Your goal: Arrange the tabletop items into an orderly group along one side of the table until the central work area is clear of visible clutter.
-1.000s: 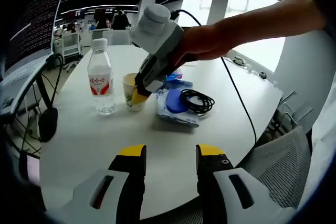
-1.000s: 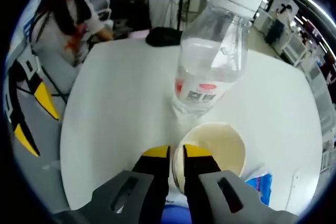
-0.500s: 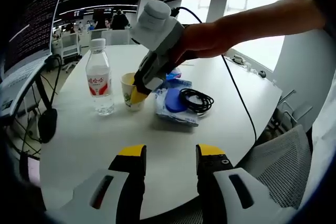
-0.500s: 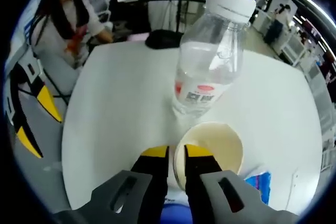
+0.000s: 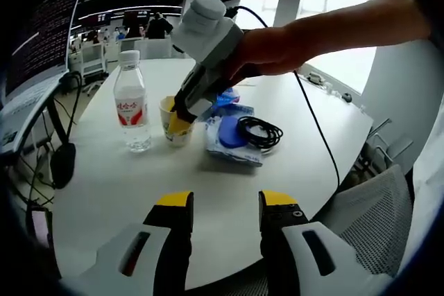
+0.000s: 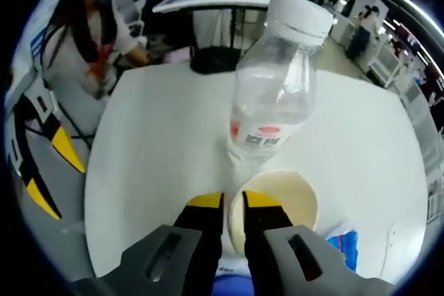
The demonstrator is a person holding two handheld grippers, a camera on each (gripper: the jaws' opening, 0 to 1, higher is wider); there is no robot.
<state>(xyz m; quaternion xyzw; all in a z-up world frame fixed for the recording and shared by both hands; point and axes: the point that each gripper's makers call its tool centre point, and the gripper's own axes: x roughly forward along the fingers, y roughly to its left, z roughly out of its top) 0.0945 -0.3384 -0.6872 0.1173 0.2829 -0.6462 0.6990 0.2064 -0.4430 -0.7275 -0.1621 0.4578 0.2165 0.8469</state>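
On the white surface [image 5: 104, 185], a water bottle [image 5: 132, 105] stands just left of a paper cup [image 5: 175, 123]. The right gripper [image 6: 232, 202] pinches the cup's rim; beside it lie blue packets [image 5: 232, 133]. The left gripper [image 5: 225, 202] hovers, fingers apart.

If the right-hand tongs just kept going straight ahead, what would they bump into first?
The right tongs are already pinched on the paper cup's rim. Straight ahead, the water bottle stands just beyond the cup, so probably that, though depth is hard to judge.
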